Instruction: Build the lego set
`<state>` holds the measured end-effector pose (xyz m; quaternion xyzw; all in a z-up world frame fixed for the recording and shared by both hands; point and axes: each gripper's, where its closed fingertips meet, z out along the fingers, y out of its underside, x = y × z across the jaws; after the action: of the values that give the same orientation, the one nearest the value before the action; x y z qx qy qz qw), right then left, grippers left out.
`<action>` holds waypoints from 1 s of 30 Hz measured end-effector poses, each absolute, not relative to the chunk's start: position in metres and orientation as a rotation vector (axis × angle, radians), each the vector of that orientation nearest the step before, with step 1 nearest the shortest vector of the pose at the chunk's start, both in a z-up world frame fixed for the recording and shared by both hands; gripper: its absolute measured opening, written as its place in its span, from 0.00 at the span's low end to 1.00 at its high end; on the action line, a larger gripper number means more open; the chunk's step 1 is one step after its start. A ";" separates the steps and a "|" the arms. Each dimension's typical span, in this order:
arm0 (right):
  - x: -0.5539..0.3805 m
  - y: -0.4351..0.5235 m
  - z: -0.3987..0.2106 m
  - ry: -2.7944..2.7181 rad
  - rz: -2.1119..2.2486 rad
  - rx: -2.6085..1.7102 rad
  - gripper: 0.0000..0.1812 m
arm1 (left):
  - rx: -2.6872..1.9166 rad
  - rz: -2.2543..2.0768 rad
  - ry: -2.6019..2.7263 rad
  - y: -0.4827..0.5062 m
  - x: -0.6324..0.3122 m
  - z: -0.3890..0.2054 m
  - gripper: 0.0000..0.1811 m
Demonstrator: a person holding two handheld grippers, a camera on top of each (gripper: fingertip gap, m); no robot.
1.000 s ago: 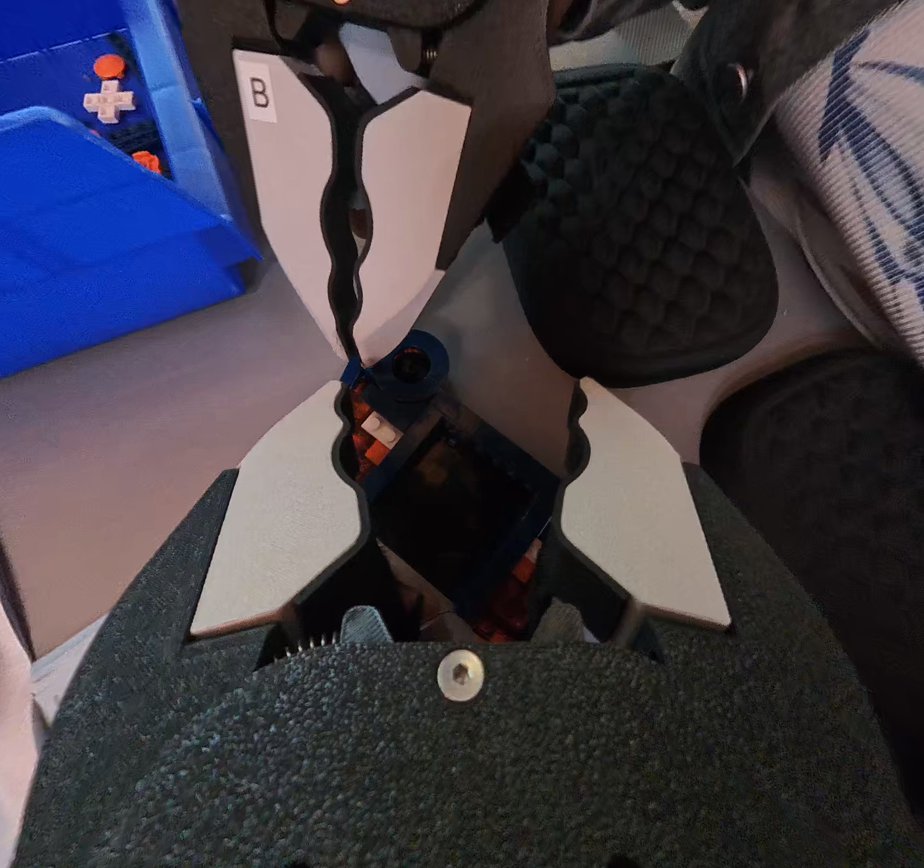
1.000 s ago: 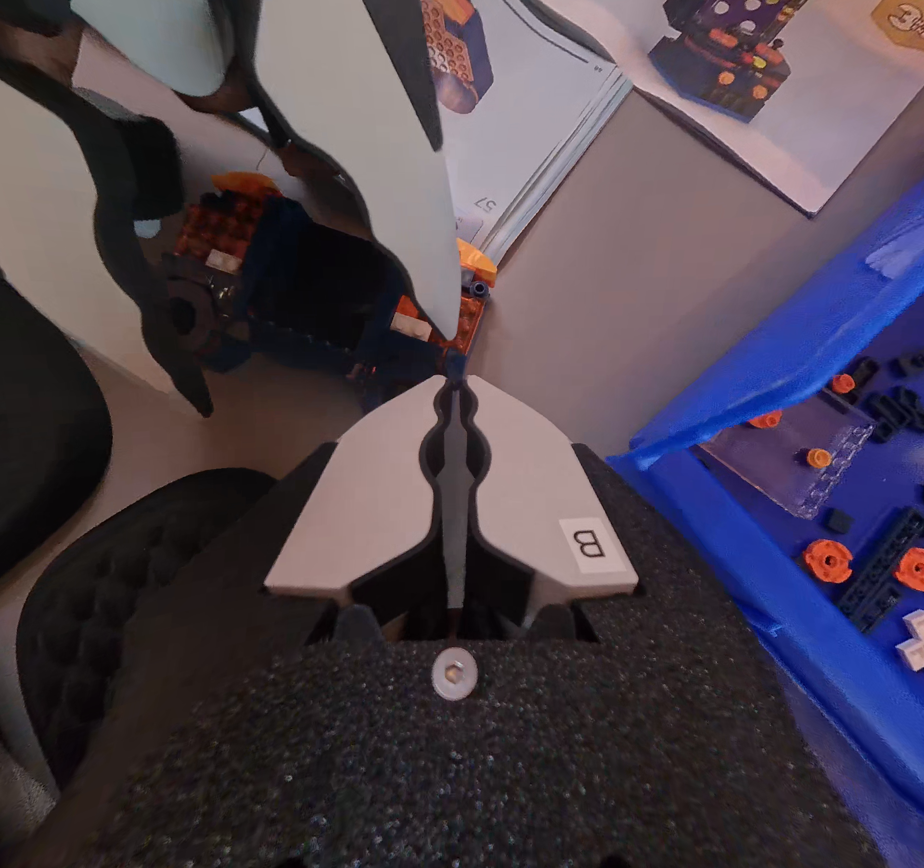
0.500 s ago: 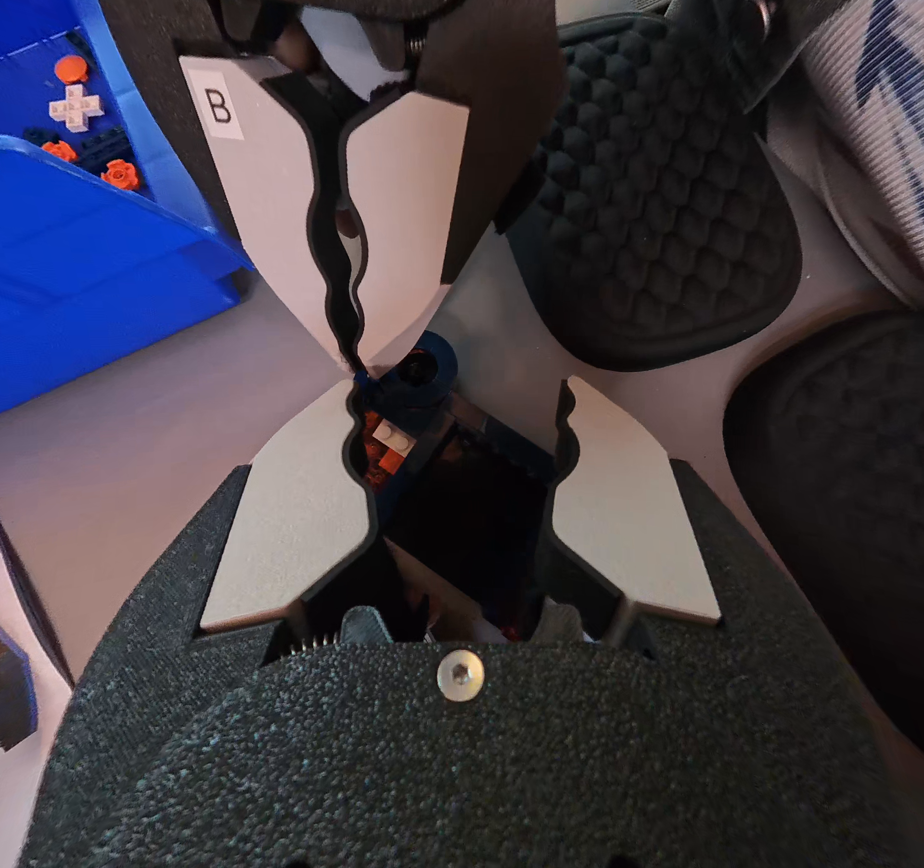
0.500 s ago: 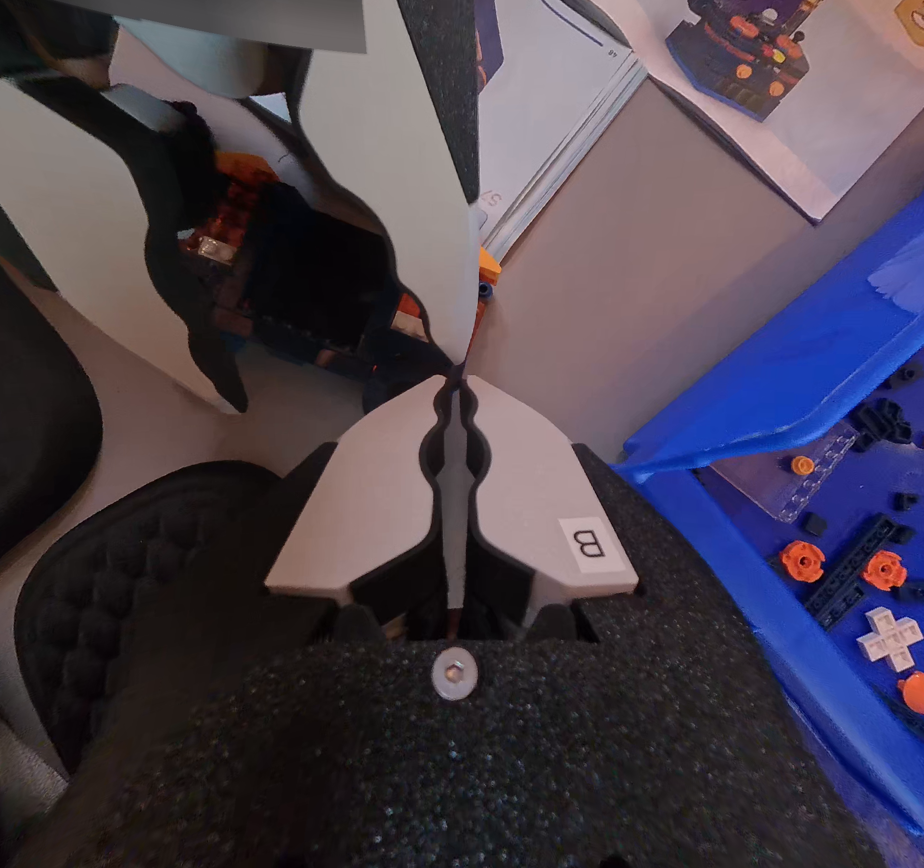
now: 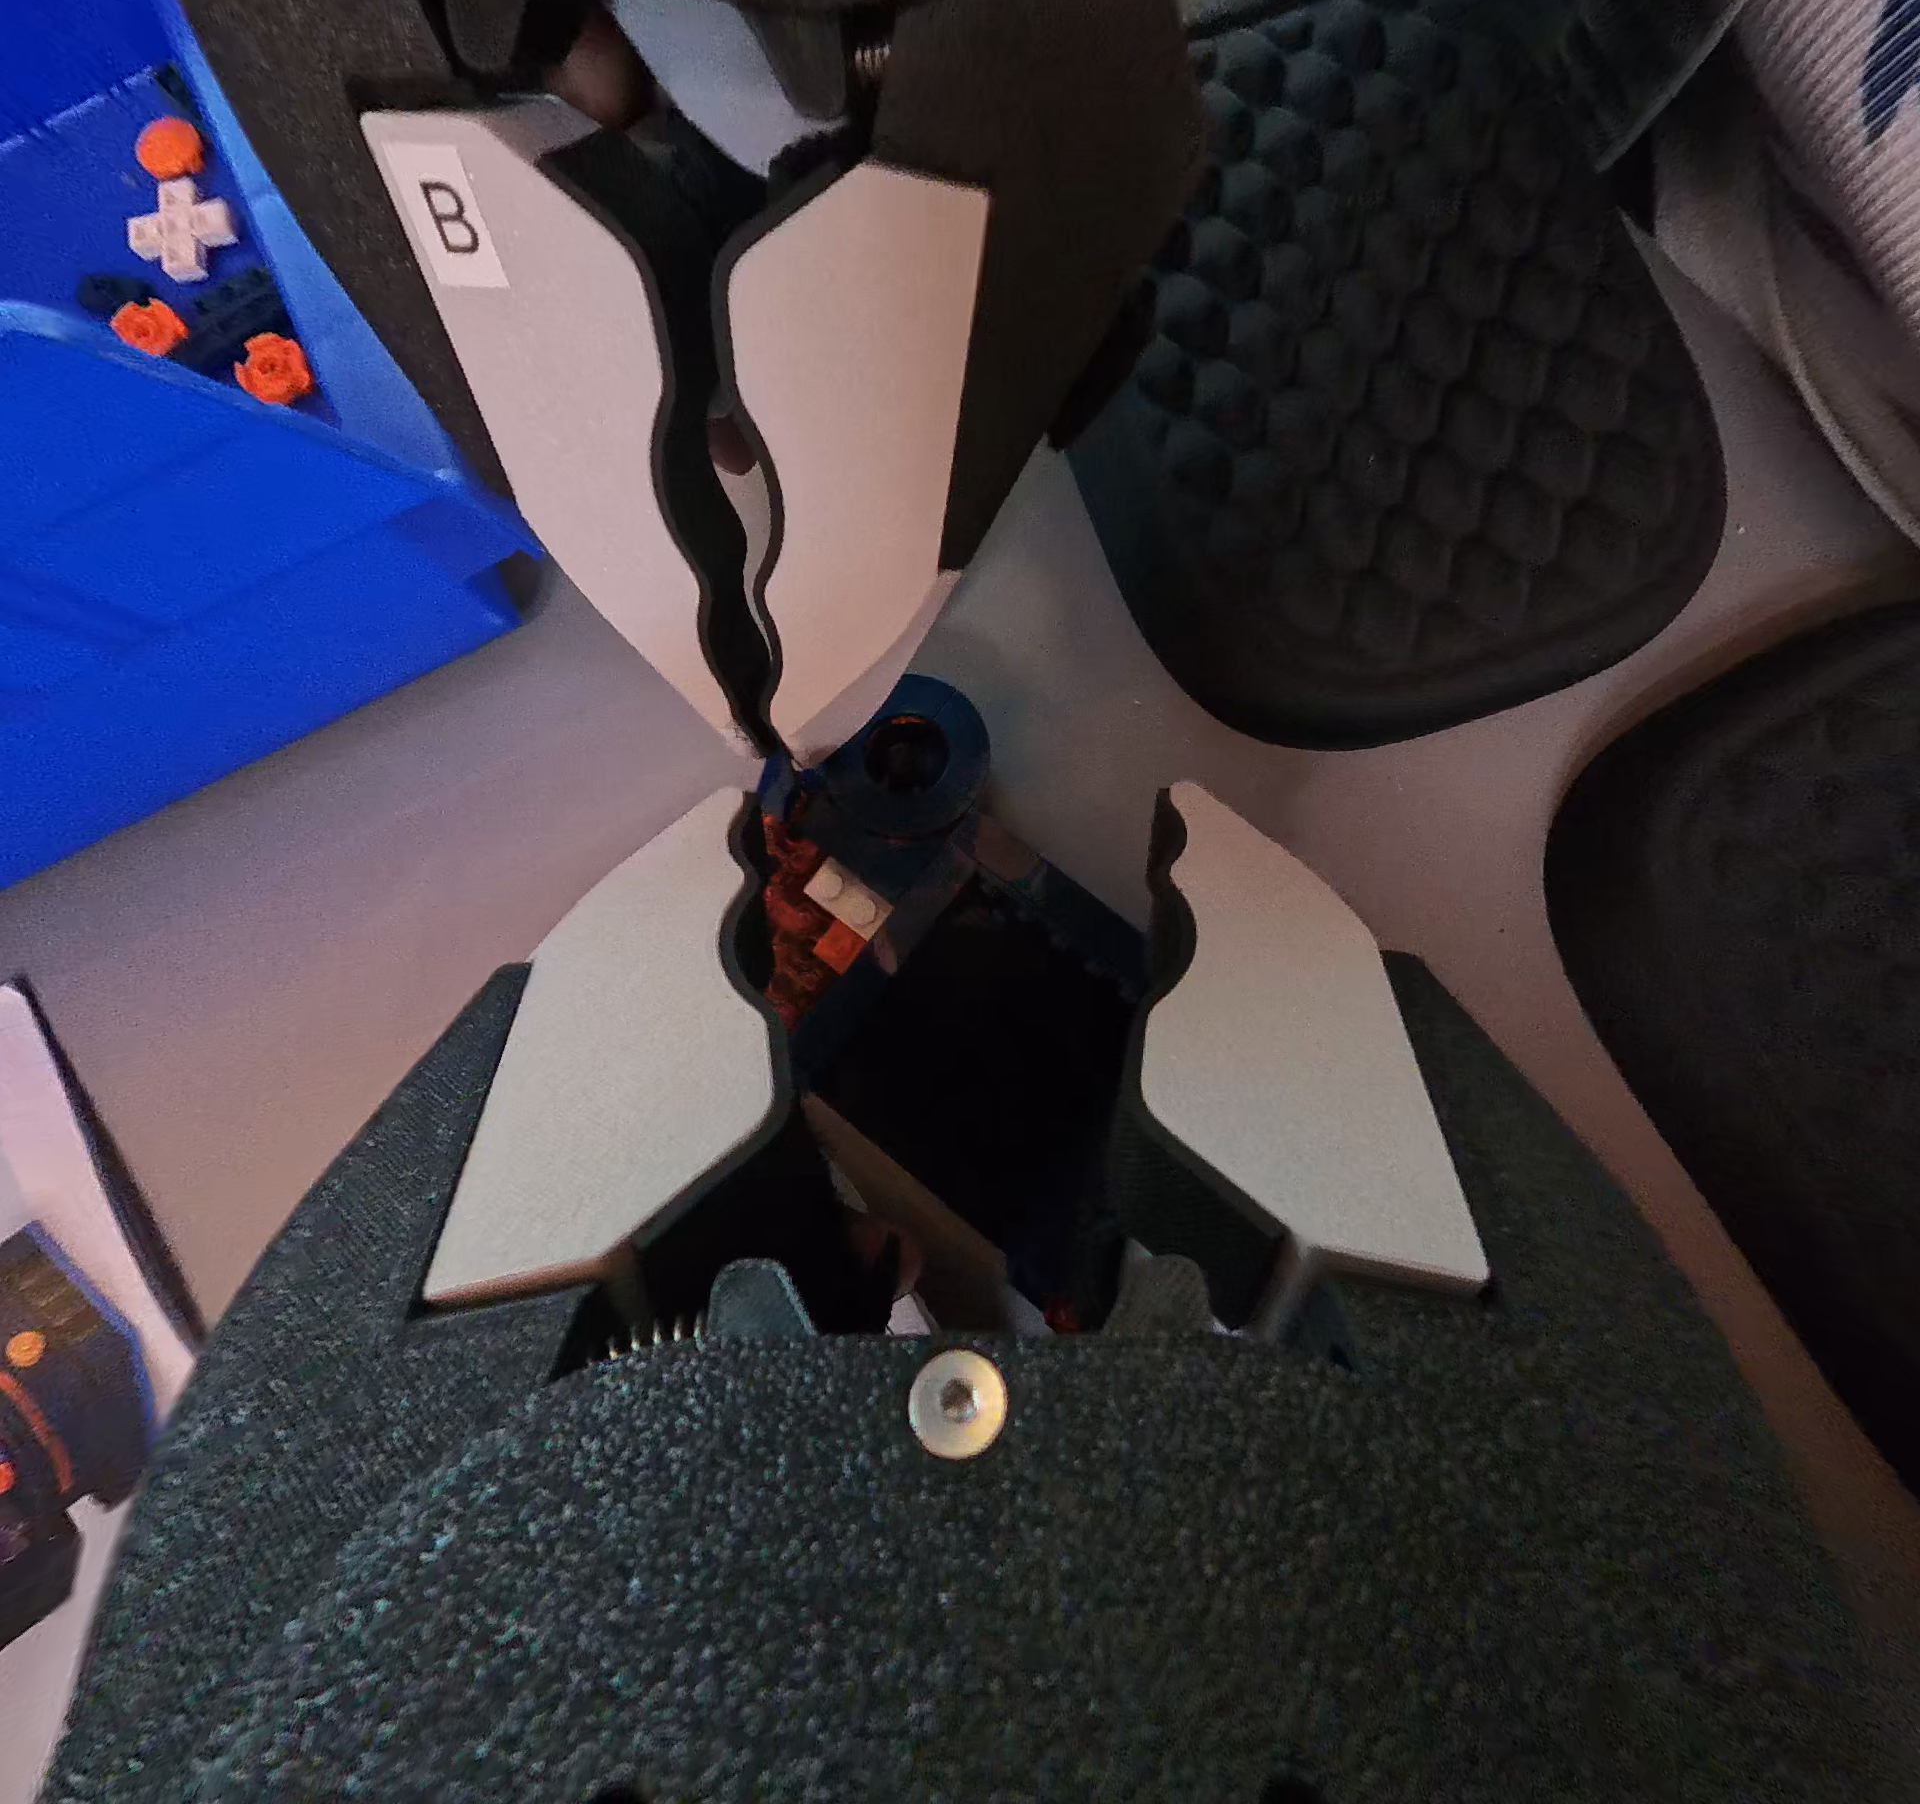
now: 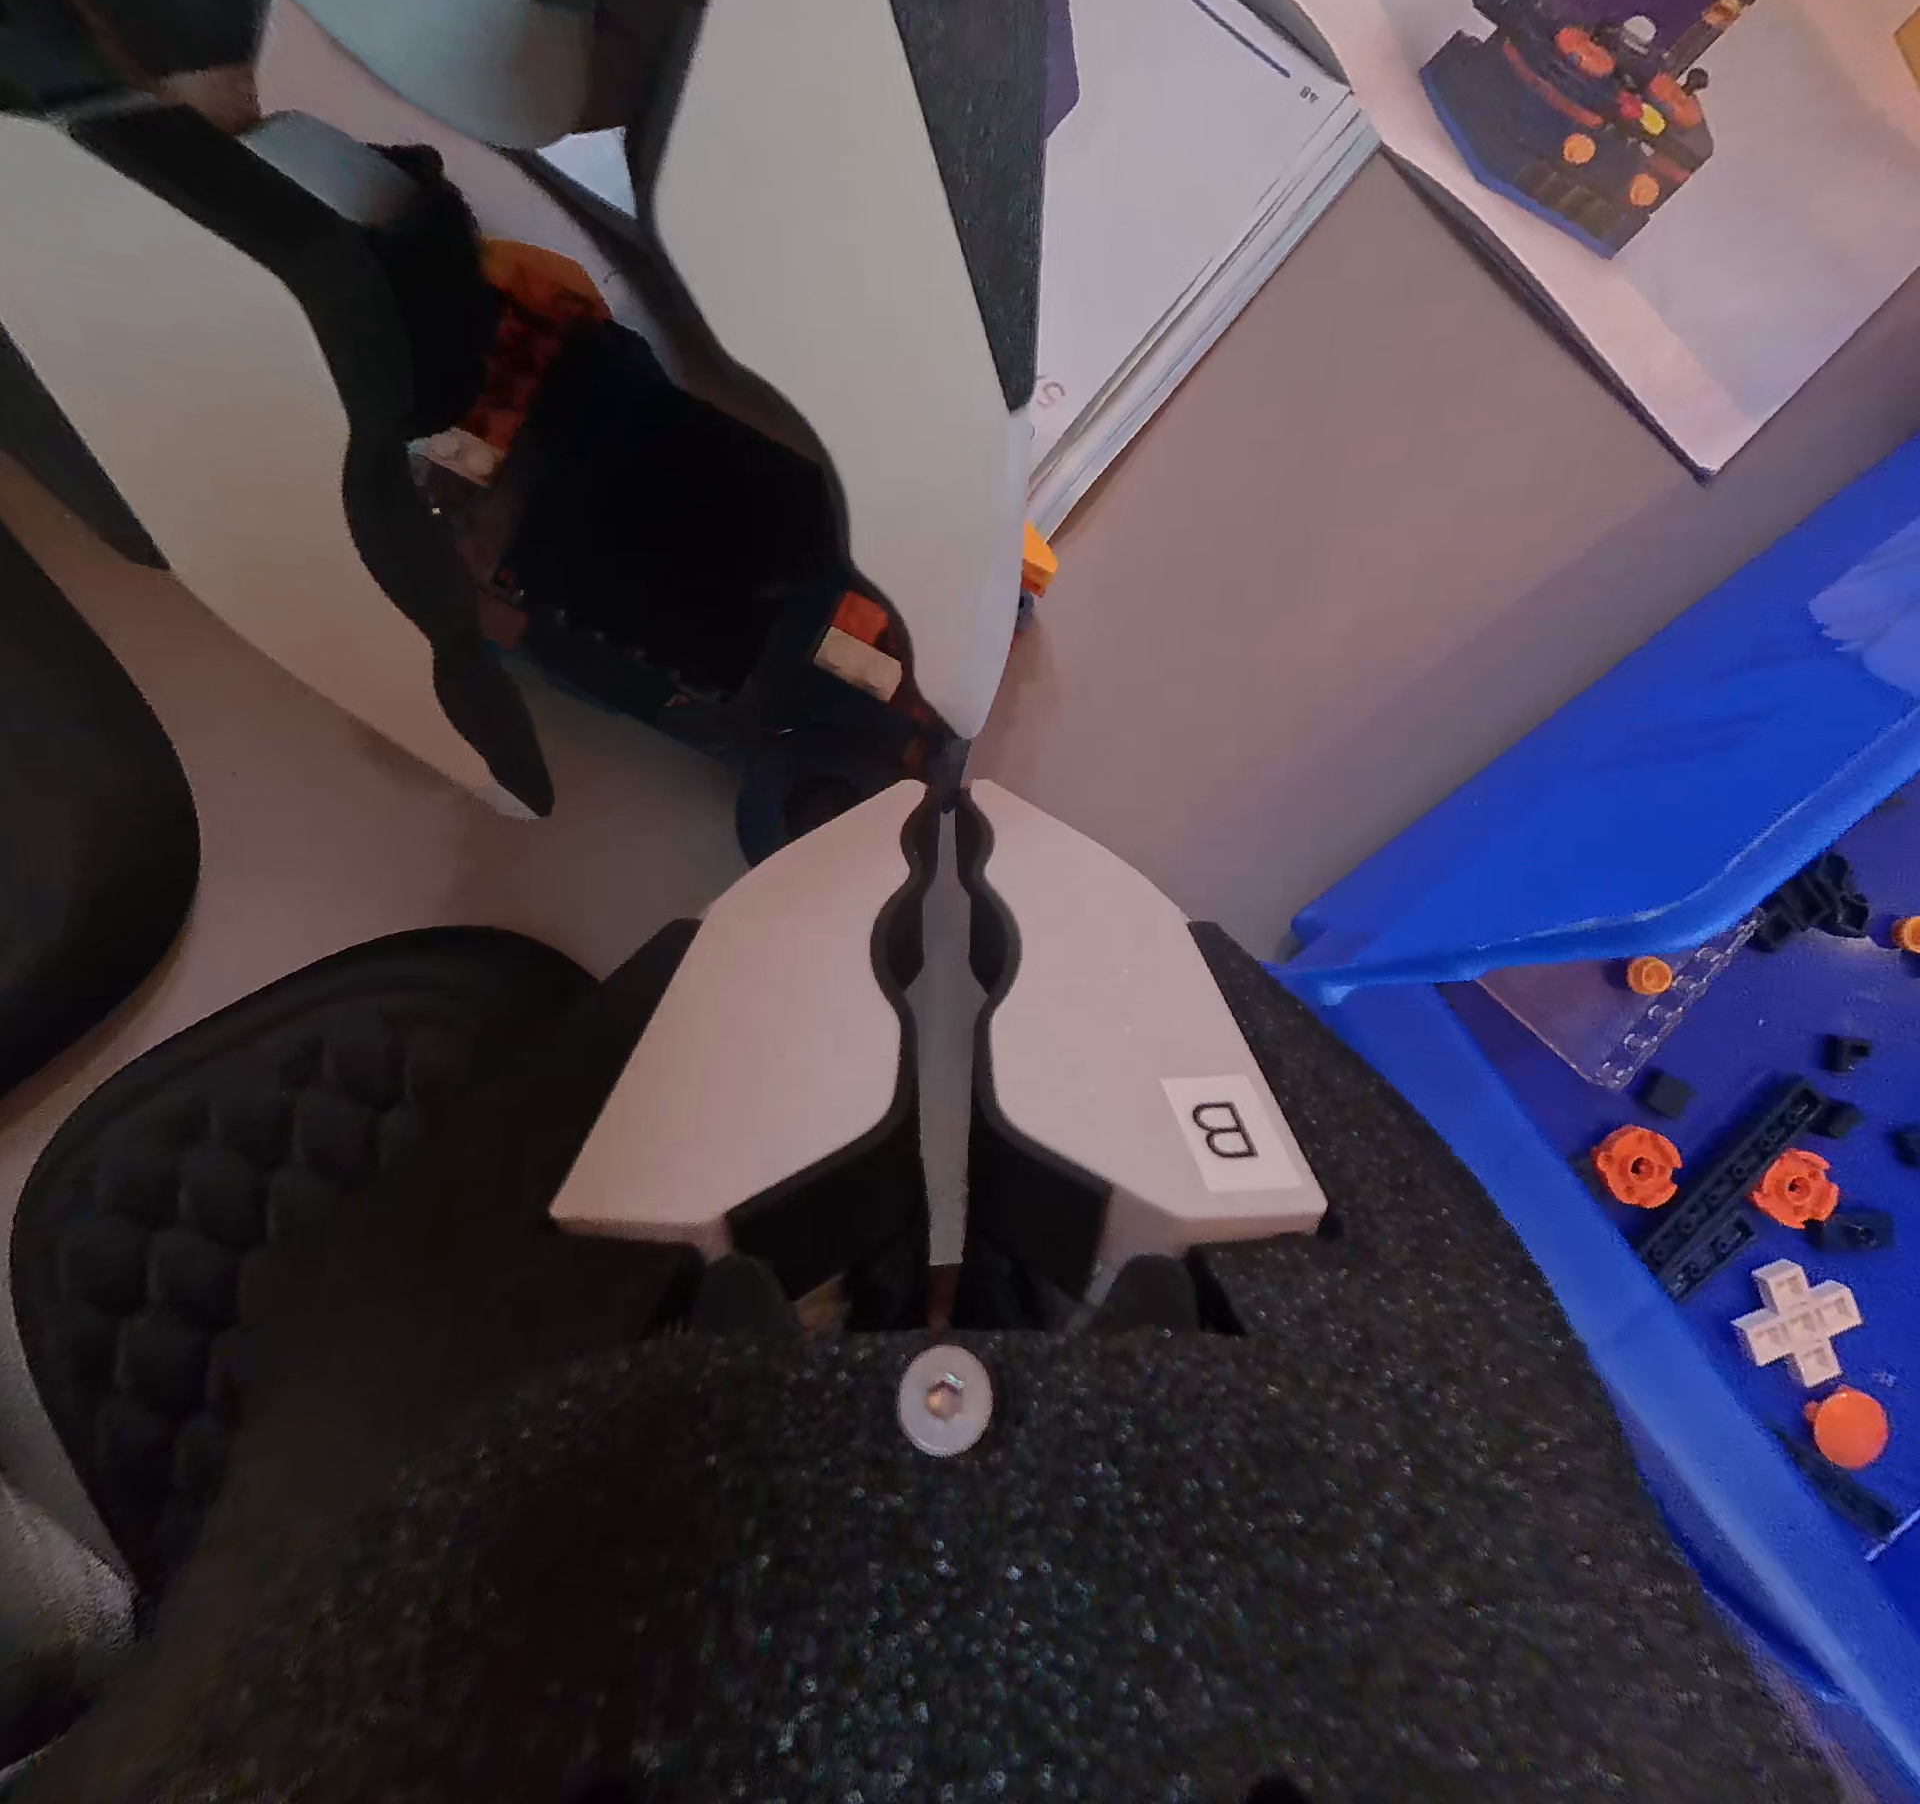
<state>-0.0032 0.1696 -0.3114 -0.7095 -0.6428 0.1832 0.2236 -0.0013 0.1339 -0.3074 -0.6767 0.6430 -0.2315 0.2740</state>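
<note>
My left gripper is shut on the lego model, a dark blue and black block with orange and white bricks, held just above the grey table. A dark blue round part sticks out past the fingertips. My right gripper is shut on a small dark blue piece, and its tips press against the model's corner beside one left finger. The left wrist view shows the right gripper coming in from above. In the right wrist view the model sits between the left gripper's fingers.
A blue bin of loose bricks, orange rounds and a white cross piece, stands at the right; the left wrist view shows it on the left. An open instruction booklet lies behind. Black honeycomb-textured pads lie close by.
Both grippers stay together at the model's corner. The left gripper and model have drawn closer in the right wrist view. More of the bin's bricks have come into view.
</note>
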 end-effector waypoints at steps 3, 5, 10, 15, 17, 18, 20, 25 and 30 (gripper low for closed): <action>-0.003 0.169 -0.312 -1.798 0.489 -1.962 0.01 | -1.794 -0.572 1.744 0.134 -0.001 -0.308 0.34; -0.004 0.169 -0.312 -1.805 0.482 -1.961 0.01 | -1.794 -0.557 1.750 0.134 -0.001 -0.310 0.32; -0.004 0.168 -0.312 -1.831 0.471 -1.955 0.01 | -1.797 -0.566 1.731 0.135 -0.001 -0.311 0.31; -0.003 0.167 -0.312 -1.883 0.469 -1.935 0.01 | -1.784 -0.537 1.732 0.136 -0.001 -0.313 0.30; -0.003 0.166 -0.312 -1.906 0.481 -1.932 0.01 | -1.780 -0.522 1.724 0.138 0.000 -0.313 0.30; -0.002 0.166 -0.312 -1.918 0.481 -1.928 0.02 | -1.776 -0.522 1.724 0.137 0.000 -0.314 0.30; -0.002 0.165 -0.312 -1.944 0.482 -1.914 0.02 | -1.766 -0.512 1.716 0.139 0.001 -0.314 0.29; -0.001 0.163 -0.313 -1.977 0.509 -1.917 0.02 | -1.743 -0.490 1.695 0.142 0.001 -0.313 0.22; 0.000 0.162 -0.313 -1.994 0.523 -1.916 0.02 | -1.730 -0.482 1.687 0.141 0.001 -0.313 0.21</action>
<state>-0.0001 0.1615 -0.3126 -0.6718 -0.6990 0.1835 0.1628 0.0014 0.1413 -0.3131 -0.6623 0.6457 -0.1844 0.3324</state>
